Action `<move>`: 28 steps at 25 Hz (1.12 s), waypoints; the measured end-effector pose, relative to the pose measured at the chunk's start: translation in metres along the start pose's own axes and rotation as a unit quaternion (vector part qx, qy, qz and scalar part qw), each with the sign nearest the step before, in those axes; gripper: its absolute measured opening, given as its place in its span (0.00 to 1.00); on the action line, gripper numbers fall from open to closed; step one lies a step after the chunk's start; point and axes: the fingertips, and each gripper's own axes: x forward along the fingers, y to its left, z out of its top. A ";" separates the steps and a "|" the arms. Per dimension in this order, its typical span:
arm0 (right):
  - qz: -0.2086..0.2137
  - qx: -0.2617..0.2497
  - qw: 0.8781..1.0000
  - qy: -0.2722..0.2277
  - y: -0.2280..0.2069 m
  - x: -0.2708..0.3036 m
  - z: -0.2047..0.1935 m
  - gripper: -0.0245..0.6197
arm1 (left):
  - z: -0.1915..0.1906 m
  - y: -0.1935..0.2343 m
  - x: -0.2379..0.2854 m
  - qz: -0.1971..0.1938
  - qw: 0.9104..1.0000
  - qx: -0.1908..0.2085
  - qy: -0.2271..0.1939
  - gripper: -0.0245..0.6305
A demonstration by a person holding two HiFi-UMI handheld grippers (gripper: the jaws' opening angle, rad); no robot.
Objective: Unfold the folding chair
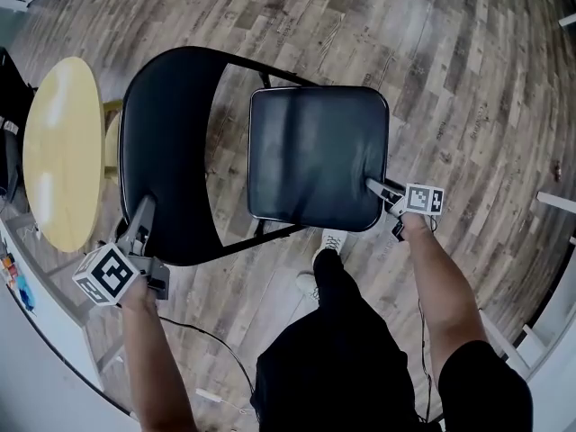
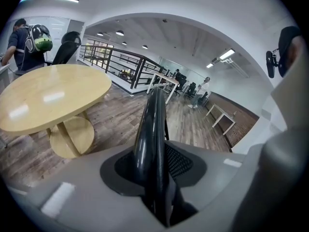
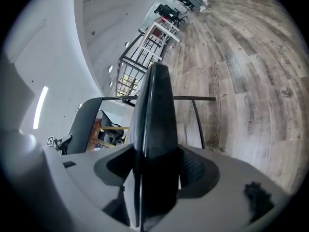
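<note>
seat (image 1: pixel 315 156): black padded cover, looks like vinyl to me; glossy, smooth, faint creases
backrest (image 1: pixel 166 151): black, smooth, shiny along the edge
frame (image 3: pixel 193 99): thin black tube, looks like painted metal, satin
floor (image 1: pixel 450 79): wood-look planks, matt, grain visible, mixed grey-brown
table (image 1: pixel 63 151): pale wood top, smooth, soft sheen
my left gripper (image 1: pixel 144 207), right gripper (image 1: pixel 376 188): grey plastic bodies, matt
my pads (image 2: pixel 181 161): dark, fine mesh texture
marker cube (image 1: pixel 106 274): white faces, matt black print

no readable text, square coded markers on left gripper (image 1: pixel 142 216), right gripper (image 1: pixel 378 187)
</note>
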 end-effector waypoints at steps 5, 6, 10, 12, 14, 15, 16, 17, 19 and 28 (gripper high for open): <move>0.016 0.010 1.000 -0.003 -0.018 -0.002 0.005 0.45 | -0.007 -0.006 0.009 -0.008 1.000 -0.009 0.003 0.24; 0.018 0.013 1.000 -0.004 -0.022 -0.005 0.006 0.45 | -0.008 -0.009 0.011 -0.008 1.000 -0.011 0.005 0.24; 0.028 0.020 0.999 -0.011 -0.032 -0.007 0.004 0.45 | -0.012 -0.015 0.015 -0.010 1.000 -0.016 0.009 0.24; 0.035 0.018 0.999 -0.014 -0.039 -0.009 0.005 0.45 | -0.012 -0.022 0.015 -0.003 1.000 -0.007 0.009 0.24; 0.042 0.019 0.999 -0.017 -0.051 -0.013 0.007 0.45 | -0.018 -0.036 0.020 -0.001 1.000 -0.003 0.009 0.23; 0.046 0.019 0.999 -0.019 -0.058 -0.015 0.007 0.45 | -0.022 -0.043 0.022 -0.001 1.000 -0.002 0.009 0.23; 0.049 0.021 0.998 -0.021 -0.063 -0.017 0.008 0.45 | -0.024 -0.049 0.023 -0.001 1.000 -0.002 0.009 0.23; 0.052 0.023 0.998 -0.022 -0.065 -0.018 0.008 0.45 | -0.025 -0.053 0.023 -0.002 1.000 -0.001 0.010 0.23; 0.056 0.026 0.998 -0.023 -0.068 -0.018 0.007 0.45 | -0.024 -0.060 0.022 -0.005 1.000 -0.002 0.012 0.23; 0.078 0.028 0.996 -0.036 -0.099 -0.019 0.007 0.45 | -0.038 -0.096 0.030 -0.022 1.000 0.004 0.017 0.20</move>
